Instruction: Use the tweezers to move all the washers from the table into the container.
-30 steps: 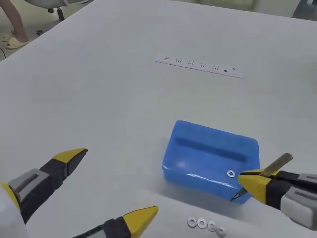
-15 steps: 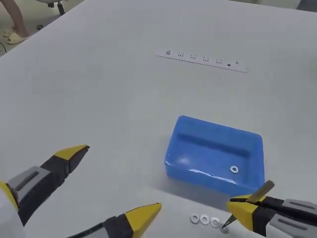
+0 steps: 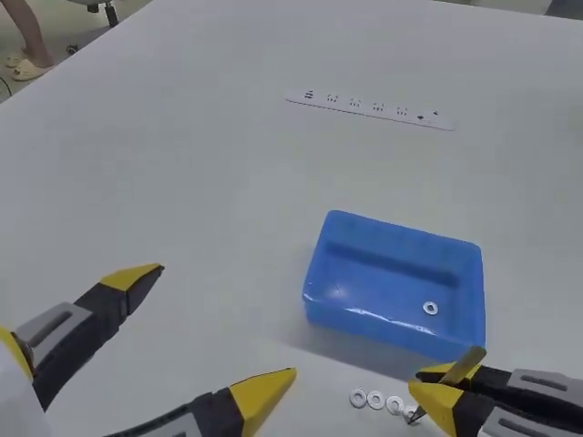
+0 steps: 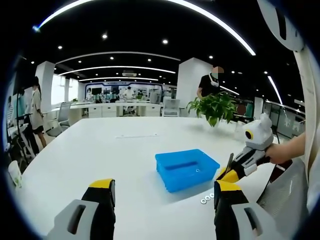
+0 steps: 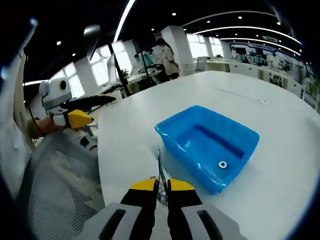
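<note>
Here's the wide white table, running right across the head view, with a long white power strip lying near the top centre, well out of play. Right of centre sits the blue rectangular plastic container, open side up. It's already on the scoreboard, with one small silver washer lying on its floor towards the lower right corner.

At lower left is the left gripper, its yellow-tipped jaws spread wide with nothing between them, well apart from the work. At the bottom right edge is the right gripper, jaws pressed together on the slim metal tweezers. Its own view shows the blade running out from between the closed jaws.

The tweezer tip comes down at the right end of the row of loose washers, which lies on the table near the container's front wall, at bottom centre of the frame. Three rings are plain to see, and there may be a fourth right at the tip. Whether the tip has one pinched, I can't tell.

So it's early going by my read: one washer in, at least three left on the table, and the next pick looks to be the one at the right end.
</note>
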The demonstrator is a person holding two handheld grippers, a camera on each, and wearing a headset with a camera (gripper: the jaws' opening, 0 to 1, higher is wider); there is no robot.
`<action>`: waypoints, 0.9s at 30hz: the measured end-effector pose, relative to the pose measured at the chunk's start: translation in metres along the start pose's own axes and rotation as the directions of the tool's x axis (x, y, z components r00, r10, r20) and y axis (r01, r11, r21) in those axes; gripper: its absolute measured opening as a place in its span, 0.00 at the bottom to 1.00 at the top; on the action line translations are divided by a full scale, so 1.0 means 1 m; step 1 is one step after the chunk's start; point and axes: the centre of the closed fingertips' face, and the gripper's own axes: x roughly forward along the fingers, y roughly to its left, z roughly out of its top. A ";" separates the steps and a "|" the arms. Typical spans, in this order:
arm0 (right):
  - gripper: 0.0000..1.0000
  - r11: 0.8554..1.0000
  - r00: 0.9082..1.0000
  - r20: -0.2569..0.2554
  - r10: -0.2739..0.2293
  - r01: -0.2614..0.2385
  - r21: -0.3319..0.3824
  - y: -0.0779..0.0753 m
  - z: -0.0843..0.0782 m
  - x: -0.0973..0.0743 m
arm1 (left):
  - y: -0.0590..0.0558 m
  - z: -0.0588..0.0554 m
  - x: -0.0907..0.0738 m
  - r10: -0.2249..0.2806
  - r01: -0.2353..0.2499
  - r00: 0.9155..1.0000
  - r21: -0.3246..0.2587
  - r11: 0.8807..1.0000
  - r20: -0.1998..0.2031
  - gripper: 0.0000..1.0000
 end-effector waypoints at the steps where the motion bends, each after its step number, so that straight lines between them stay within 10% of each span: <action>1: 0.04 0.998 1.000 -0.008 0.003 -0.003 -0.055 0.004 -0.001 0.000 | 0.000 0.000 0.000 0.000 0.000 1.000 0.001 1.000 0.000 0.82; 6: 0.04 0.969 0.999 -0.033 -0.004 -0.004 -0.246 0.016 -0.007 0.003 | -0.001 0.000 0.000 -0.004 0.004 1.000 0.002 1.000 0.000 0.82; 14: 0.02 0.967 0.998 -0.018 -0.052 0.046 -0.251 0.011 -0.006 0.005 | 0.001 0.002 -0.001 0.002 -0.002 1.000 -0.003 1.000 0.010 0.82; 20: 0.03 0.996 0.995 0.038 -0.089 0.088 0.015 -0.004 0.000 0.004 | 0.001 0.004 -0.002 0.004 -0.004 1.000 -0.002 1.000 0.021 0.82; 23: 0.03 0.971 0.987 0.140 -0.079 0.044 0.237 -0.009 0.012 -0.004 | 0.002 0.004 -0.002 0.007 -0.007 1.000 -0.006 1.000 0.024 0.82; 27: 0.03 0.957 0.981 0.177 -0.075 0.021 0.290 -0.010 0.025 -0.018 | 0.001 0.005 -0.003 0.010 -0.009 1.000 -0.009 1.000 0.028 0.82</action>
